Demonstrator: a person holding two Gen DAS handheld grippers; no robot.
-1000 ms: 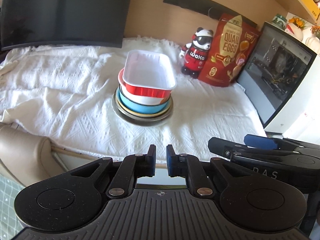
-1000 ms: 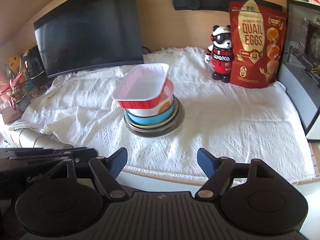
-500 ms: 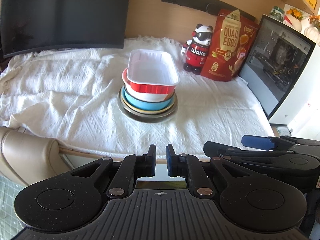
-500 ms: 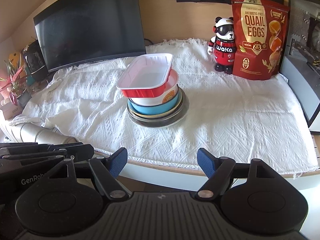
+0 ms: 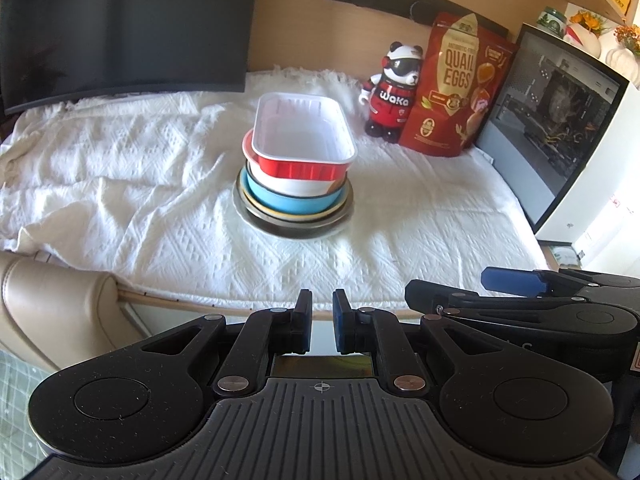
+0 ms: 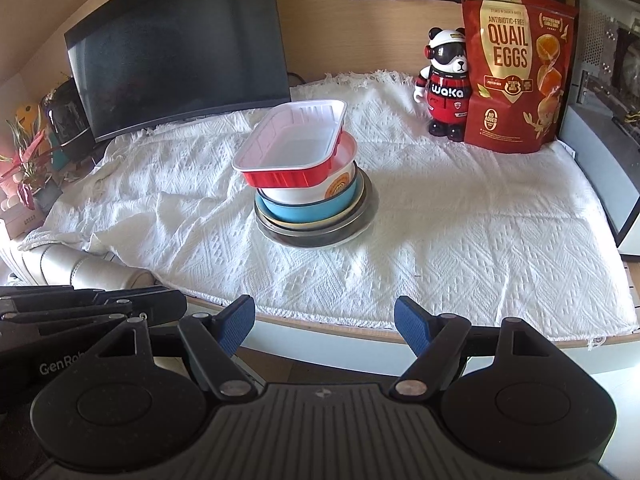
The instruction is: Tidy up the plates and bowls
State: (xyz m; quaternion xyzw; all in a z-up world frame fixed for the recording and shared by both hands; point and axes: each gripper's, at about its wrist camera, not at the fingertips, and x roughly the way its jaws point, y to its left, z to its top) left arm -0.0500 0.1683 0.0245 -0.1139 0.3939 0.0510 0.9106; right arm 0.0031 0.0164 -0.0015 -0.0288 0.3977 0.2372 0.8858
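A stack of dishes stands mid-table on the white cloth (image 5: 120, 184). A red rectangular tray with a white inside (image 5: 304, 140) (image 6: 292, 142) lies on top, over a white bowl (image 6: 320, 192), a blue bowl (image 5: 292, 204) (image 6: 312, 212), and dark metal plates (image 5: 296, 228) (image 6: 320, 236) at the bottom. My left gripper (image 5: 322, 320) is nearly shut and empty, off the table's front edge. My right gripper (image 6: 324, 324) is open and empty, also in front of the edge, and it shows in the left wrist view (image 5: 512, 288).
A dark monitor (image 6: 180, 48) stands at the back left. A panda figure (image 6: 444, 84) and a red quail eggs bag (image 6: 516, 68) stand at the back right. A computer case (image 5: 560, 112) is on the right. A beige cushion (image 5: 52, 300) lies at the front left.
Both grippers have drawn back from the table, so the stack looks farther away. The jaws have not changed.
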